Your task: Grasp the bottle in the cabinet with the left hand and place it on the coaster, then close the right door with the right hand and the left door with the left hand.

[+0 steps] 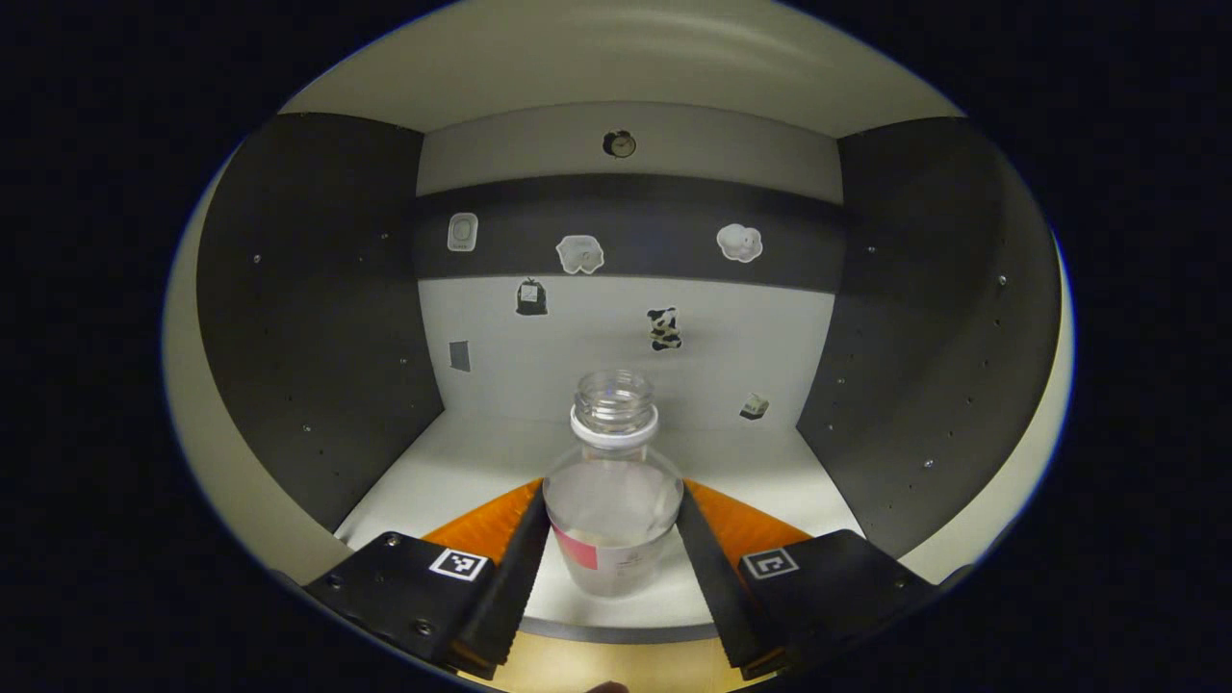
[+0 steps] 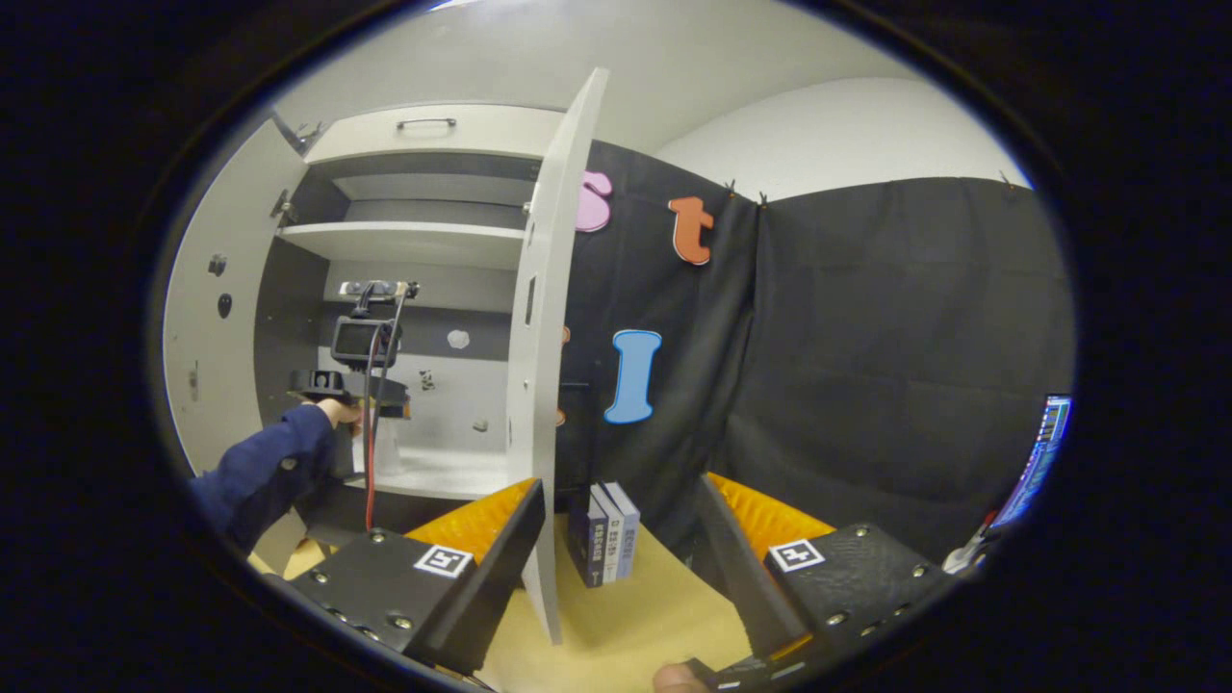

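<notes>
Gripping bottle point(image 1: 614, 486), pink label unreadable

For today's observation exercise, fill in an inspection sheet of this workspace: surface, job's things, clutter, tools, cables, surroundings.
Surface: pale cabinet shelf; yellowish table in front.
Job's things: clear bottle, uncapped and upright near the shelf's front edge; right door open; left door open; coaster: nothing seen.
Clutter: small stickers on the cabinet's back wall; books upright on the table.
Tools: left tool with fingers against the bottle's sides; right tool open, holding nothing, by the right door's edge.
Cables: red cable hanging from the left tool.
Surroundings: black cloth wall; screen at far right.
</notes>
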Demonstrator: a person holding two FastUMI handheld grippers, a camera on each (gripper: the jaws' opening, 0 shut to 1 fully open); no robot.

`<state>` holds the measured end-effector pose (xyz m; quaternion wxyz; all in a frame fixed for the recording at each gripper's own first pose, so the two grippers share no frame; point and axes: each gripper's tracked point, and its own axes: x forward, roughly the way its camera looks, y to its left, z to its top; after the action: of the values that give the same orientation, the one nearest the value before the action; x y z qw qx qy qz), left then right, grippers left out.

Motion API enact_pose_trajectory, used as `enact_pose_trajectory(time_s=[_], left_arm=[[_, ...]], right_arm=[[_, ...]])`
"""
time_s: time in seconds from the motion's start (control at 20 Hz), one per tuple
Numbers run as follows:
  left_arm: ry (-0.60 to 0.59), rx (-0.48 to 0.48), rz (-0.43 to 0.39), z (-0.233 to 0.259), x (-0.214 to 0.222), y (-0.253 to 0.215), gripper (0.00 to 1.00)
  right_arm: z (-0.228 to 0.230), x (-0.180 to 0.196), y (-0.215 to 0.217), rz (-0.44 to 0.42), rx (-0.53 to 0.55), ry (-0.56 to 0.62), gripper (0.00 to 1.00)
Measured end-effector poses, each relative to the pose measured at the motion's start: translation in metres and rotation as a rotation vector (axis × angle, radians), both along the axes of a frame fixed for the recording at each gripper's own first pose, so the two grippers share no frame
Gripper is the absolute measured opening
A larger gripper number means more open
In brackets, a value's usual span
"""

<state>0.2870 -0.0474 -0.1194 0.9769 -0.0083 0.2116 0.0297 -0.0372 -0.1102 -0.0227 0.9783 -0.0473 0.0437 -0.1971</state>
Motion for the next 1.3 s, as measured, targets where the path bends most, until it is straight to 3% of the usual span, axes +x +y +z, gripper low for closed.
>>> enact_pose_trajectory(time_s=[0.4, 0.75, 1.0, 1.3], left_arm=[[-0.060, -0.045, -0.124, 0.014, -0.041, -0.015, 0.81], [-0.156, -0.123, -0.227, 0.021, -0.127, -0.013, 0.80], [-0.151, -0.145, -0.269, -0.010, -0.183, -0.001, 0.80], [-0.043, -0.195, -0.250, -0.079, -0.236, 0.023, 0.81]], right_arm=[[0.003, 0.005, 0.002, 0.057, 0.001, -0.015, 0.96], [0.004, -0.008, -0.009, 0.115, -0.006, -0.020, 0.94], [0.005, -0.007, -0.016, 0.157, -0.014, -0.035, 0.94], [0.002, 0.005, -0.016, 0.219, 0.002, -0.044, 0.94]])
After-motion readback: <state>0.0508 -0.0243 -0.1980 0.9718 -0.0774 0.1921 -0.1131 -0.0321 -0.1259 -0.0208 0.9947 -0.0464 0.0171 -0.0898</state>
